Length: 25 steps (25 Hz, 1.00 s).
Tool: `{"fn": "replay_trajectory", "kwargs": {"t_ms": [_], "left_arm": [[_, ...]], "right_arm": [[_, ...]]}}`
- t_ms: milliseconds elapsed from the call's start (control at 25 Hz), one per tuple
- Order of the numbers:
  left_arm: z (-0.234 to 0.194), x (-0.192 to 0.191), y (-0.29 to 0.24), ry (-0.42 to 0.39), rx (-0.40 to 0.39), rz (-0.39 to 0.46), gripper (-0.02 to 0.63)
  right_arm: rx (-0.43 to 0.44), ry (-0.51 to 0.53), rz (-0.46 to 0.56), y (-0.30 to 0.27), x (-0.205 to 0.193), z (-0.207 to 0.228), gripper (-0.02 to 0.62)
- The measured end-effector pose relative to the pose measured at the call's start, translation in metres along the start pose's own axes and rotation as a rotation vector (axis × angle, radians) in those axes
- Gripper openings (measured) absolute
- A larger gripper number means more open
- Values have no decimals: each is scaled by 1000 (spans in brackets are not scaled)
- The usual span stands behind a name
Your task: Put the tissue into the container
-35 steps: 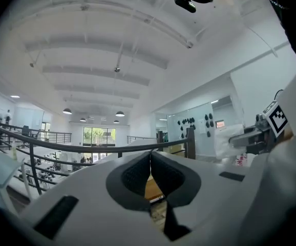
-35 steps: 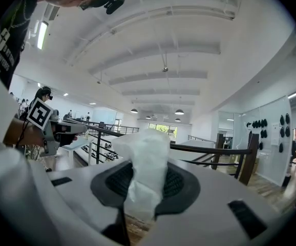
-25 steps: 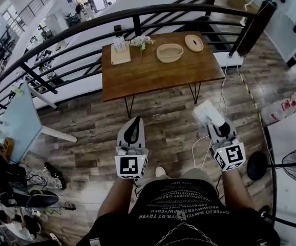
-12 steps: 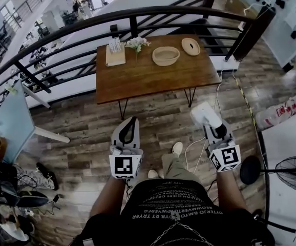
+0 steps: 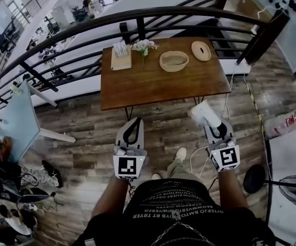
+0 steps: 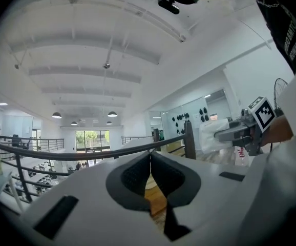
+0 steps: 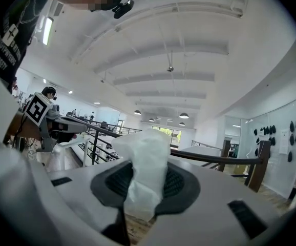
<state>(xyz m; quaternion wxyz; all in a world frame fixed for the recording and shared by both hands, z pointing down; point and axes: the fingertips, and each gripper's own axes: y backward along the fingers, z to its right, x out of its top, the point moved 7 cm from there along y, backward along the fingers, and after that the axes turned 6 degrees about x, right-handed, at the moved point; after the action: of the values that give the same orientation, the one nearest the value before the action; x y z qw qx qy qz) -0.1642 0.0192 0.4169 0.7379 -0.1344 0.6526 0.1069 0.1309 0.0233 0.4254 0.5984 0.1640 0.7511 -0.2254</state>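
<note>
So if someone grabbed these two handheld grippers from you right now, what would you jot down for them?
Left gripper: jaws shut, empty.
Right gripper: shut on the white tissue.
Container: open, on the wooden table ahead, not yet reached.
Done: tissue is in the grip.
Left: step up to the table, lower the tissue into the container, open the jaws.

Left hand-held gripper (image 5: pixel 135 123): jaws together, nothing between them. Right hand-held gripper (image 5: pixel 213 123): jaws clamped on tissue (image 5: pixel 203 111). Both forearms reach forward, side by side.
</note>
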Motion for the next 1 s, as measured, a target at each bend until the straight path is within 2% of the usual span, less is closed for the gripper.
{"fn": "replay_trajectory", "kwargs": {"t_ms": [120,280,800,880,1000], "left_arm": [[1,2,-23,21,16,25,29],[5,6,-52,-12,42,48,29],[37,7,-142,3,111,2,29],[44,4,-156,19,139,3,29],[53,-5,-171,43,233,0,29]], "right_arm": [[11,-5,-2,-16,-2,21,114],[35,-8,-11,-34,-5,44,114],[98,-22,-35,-69,-21,133,115],[112,-27,-40,-74,-26,148,114],[144,-35,-43,-83,-36,164,115]]}}
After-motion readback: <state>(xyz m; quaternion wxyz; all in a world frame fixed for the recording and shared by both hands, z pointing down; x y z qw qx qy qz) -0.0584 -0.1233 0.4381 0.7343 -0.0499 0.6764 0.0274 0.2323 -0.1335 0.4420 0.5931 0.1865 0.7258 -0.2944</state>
